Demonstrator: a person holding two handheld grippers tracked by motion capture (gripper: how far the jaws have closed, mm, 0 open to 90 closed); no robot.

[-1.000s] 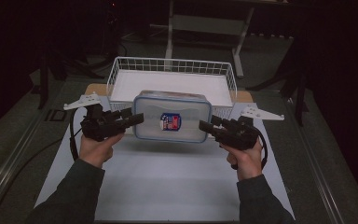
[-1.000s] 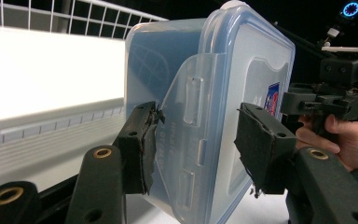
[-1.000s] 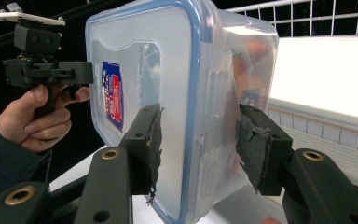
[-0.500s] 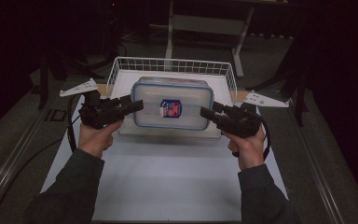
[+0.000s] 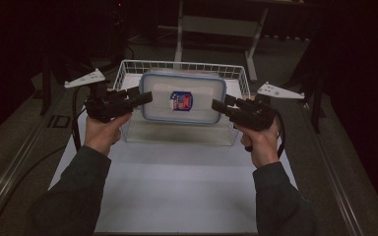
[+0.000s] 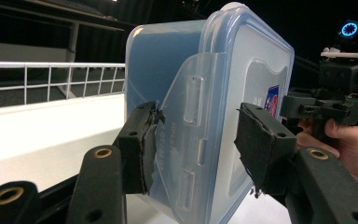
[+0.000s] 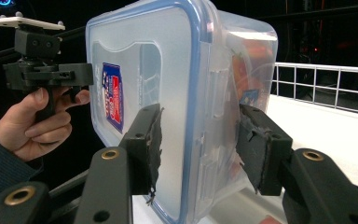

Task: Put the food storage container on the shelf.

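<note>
Container [image 5: 183, 98] is hanging between my two grippers, lid up, over the white wire basket [image 5: 123, 73] at the twelve o'clock end of the table [image 5: 177, 196]; I am holding it by its two short ends, and the basket floor is showing below it, so I am judging it is in the air and not resting.

My left gripper [image 5: 145, 97] is biting the end at nine o'clock; in the left gripper view its pads [image 6: 145, 149] are standing on each side of the side latch [image 6: 189, 135], one pad touching it, the other beside the lid face with a small gap, so I cannot tell if it is fully clamped.

My right gripper [image 5: 217, 105] is taking the end at three o'clock; its jaws are straddling the blue-rimmed lid [image 7: 144, 84] and the clear body, and whether they are pressing I cannot tell either.

I am judging the step as carrying the box over the basket; the next move is probably asking both hands to go down together, level, until the bottom is sitting inside the wire walls, and only then opening.
</note>
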